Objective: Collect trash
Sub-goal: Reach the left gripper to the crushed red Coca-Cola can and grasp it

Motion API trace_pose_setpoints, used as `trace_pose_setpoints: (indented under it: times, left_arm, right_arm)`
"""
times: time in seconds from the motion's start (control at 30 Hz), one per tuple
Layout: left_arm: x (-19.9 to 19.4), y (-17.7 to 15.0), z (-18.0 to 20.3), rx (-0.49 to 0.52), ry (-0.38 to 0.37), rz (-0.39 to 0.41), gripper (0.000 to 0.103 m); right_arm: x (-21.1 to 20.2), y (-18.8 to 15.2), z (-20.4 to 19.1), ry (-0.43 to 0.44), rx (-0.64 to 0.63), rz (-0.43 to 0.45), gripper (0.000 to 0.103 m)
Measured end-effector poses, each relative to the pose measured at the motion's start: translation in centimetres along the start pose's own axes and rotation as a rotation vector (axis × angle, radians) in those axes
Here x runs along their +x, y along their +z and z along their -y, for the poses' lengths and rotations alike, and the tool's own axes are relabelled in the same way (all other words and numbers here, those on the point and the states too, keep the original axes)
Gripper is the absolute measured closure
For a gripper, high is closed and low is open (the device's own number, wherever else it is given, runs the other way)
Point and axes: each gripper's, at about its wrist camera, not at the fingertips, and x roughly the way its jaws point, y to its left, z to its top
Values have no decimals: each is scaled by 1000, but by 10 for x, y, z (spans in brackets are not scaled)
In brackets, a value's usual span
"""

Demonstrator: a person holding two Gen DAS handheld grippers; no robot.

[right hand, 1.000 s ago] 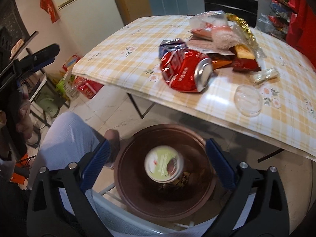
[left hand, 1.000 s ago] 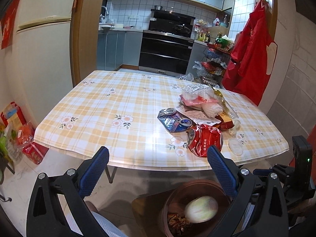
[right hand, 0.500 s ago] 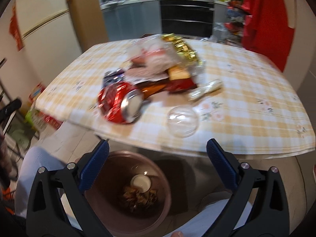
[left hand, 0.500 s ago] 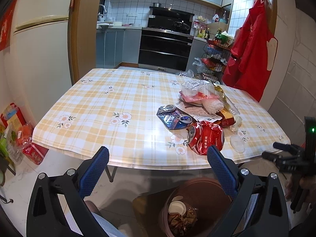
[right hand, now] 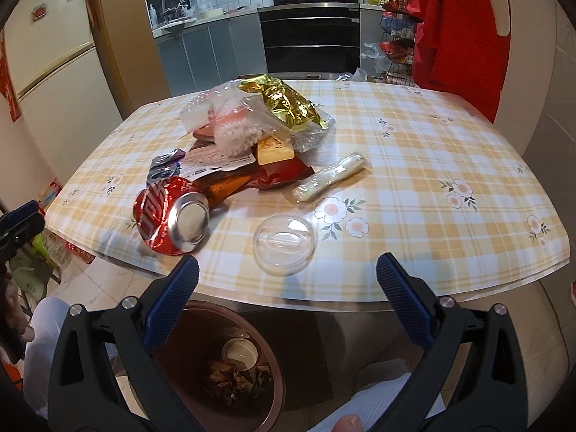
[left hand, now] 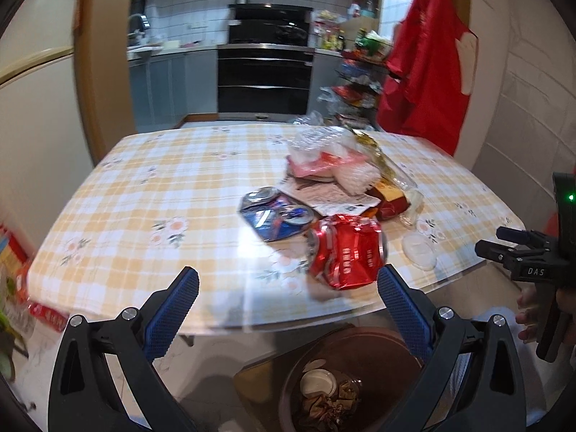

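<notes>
A pile of trash lies on the checked table [left hand: 144,194]: a crushed red can [left hand: 345,252] [right hand: 169,216], a crushed blue can [left hand: 277,216], a clear plastic lid [right hand: 284,243] [left hand: 419,252], a gold wrapper [right hand: 288,104], plastic bags and a rolled clear wrapper [right hand: 331,176]. A brown bin [right hand: 216,367] [left hand: 360,378] stands on the floor below the table's near edge and holds a white cup [right hand: 239,354] and crumpled scraps. My left gripper [left hand: 288,306] is open and empty before the table edge. My right gripper [right hand: 288,295] is open and empty, just short of the clear lid.
A fridge [right hand: 46,57] stands at the left, kitchen cabinets and an oven [right hand: 309,32] behind the table. A red garment [left hand: 424,72] hangs at the right by a wire rack [right hand: 396,46]. Bags lie on the floor at the left [left hand: 14,277].
The white cup dropped into the bin and lies among the scraps. My right gripper swung up from over the bin to face the table and the clear lid. My left gripper moved closer to the table.
</notes>
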Motion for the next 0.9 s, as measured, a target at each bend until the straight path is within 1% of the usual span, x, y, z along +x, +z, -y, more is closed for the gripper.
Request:
trace_pose_setpoints:
  times: [0.07, 0.2, 0.23, 0.3, 0.4, 0.53, 0.6, 0.77, 0.8, 0.83, 0.87, 0.9]
  left_arm:
    - [14, 4, 7, 15, -17, -9, 6]
    - [46, 13, 16, 31, -56, -47, 19]
    - [59, 15, 17, 28, -61, -65, 21]
    - [75, 17, 15, 13, -74, -90, 28]
    - [99, 19, 12, -27, -93, -133, 35]
    - [121, 19, 13, -29, -97, -164, 39]
    - [131, 18, 14, -23, -95, -177, 39]
    - [148, 14, 13, -52, -108, -204, 39]
    - [150, 13, 14, -53, -109, -207, 40]
    - [151, 13, 14, -51, -111, -209, 43]
    - [153, 12, 15, -46, -111, -214, 53]
    - [155, 11, 15, -42, -107, -218, 60]
  right_arm:
    - [3, 1, 3, -10, -3, 3, 6]
    - [8, 4, 10, -23, -5, 13, 6]
    - [9, 4, 11, -26, -7, 12, 6]
    - [13, 6, 14, -30, -17, 5, 6]
    - [19, 9, 17, -24, -26, -10, 6]
    - [35, 10, 20, -72, -36, -75, 6]
    - [43, 9, 23, -54, -30, -93, 6]
    - [58, 6, 26, -28, -32, -109, 6]
    - [61, 5, 26, -20, -30, -113, 6]
    - [63, 6, 26, -13, -29, -115, 6]
    - [65, 6, 26, -6, -29, -118, 6]
    - [68, 6, 25, 1, -30, -121, 6]
